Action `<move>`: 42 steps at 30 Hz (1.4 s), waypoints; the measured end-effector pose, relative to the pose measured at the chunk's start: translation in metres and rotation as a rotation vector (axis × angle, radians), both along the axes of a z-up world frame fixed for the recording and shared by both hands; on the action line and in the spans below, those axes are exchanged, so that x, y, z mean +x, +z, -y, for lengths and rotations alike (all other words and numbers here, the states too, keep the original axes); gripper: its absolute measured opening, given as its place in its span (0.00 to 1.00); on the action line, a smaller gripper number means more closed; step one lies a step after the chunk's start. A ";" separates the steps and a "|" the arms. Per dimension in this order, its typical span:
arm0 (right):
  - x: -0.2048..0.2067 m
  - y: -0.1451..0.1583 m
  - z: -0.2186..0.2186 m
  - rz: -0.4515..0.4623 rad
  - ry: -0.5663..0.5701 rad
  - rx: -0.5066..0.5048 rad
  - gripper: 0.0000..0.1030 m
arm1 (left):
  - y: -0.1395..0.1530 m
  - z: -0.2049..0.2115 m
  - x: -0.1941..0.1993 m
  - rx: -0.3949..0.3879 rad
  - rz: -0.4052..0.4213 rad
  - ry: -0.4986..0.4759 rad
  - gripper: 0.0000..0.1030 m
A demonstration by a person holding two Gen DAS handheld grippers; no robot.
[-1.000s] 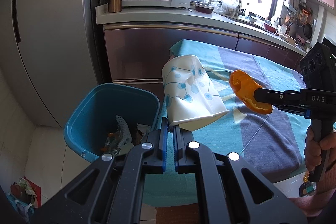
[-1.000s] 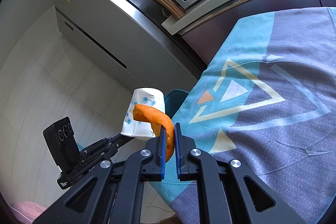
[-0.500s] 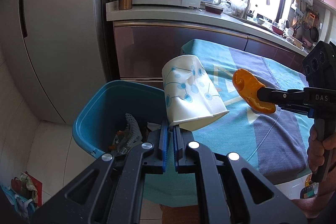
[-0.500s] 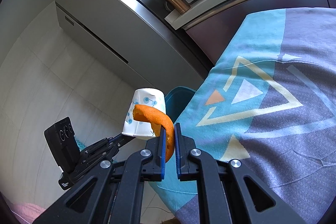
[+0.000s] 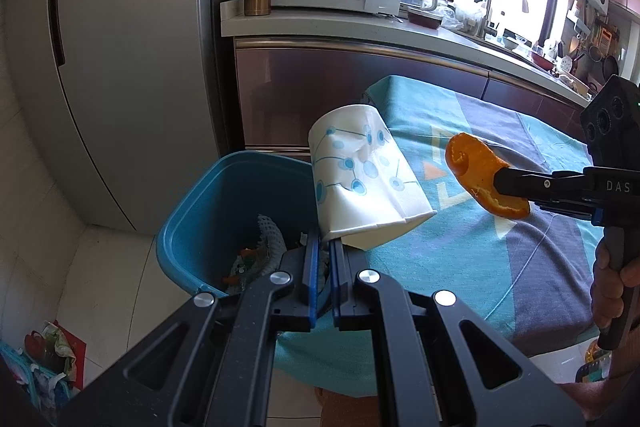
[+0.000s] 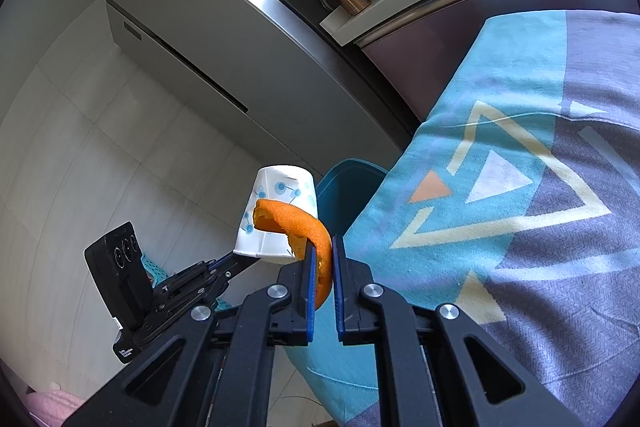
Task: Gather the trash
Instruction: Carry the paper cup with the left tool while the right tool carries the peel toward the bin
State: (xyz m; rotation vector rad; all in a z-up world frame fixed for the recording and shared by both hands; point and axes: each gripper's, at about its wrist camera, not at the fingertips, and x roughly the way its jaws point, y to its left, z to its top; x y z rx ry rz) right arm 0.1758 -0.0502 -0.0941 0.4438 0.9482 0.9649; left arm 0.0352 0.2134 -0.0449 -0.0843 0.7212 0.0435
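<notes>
Two pieces in hand, neither binned: left gripper (image 5: 324, 247) clamps the paper cup (image 5: 360, 183) mid-frame by the teal bin (image 5: 188, 223), right gripper (image 6: 322, 259) pinches orange peel (image 6: 300, 223) lower centre.

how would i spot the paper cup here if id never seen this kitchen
Find the blue bin on the floor beside the table. Just above its rim, the left gripper pinches a crumpled white paper cup with blue dots and lines, unlike the plain orange peel nearby.
</notes>
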 end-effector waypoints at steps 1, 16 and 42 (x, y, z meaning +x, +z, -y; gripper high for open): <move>0.000 0.000 -0.001 0.000 0.003 -0.001 0.06 | 0.000 -0.002 0.000 0.000 0.000 0.003 0.05; 0.005 -0.001 -0.015 -0.009 0.031 -0.006 0.06 | -0.004 -0.016 0.004 0.007 -0.010 0.040 0.05; 0.014 -0.008 -0.039 -0.036 0.077 -0.035 0.06 | -0.016 -0.039 0.008 0.020 -0.039 0.116 0.05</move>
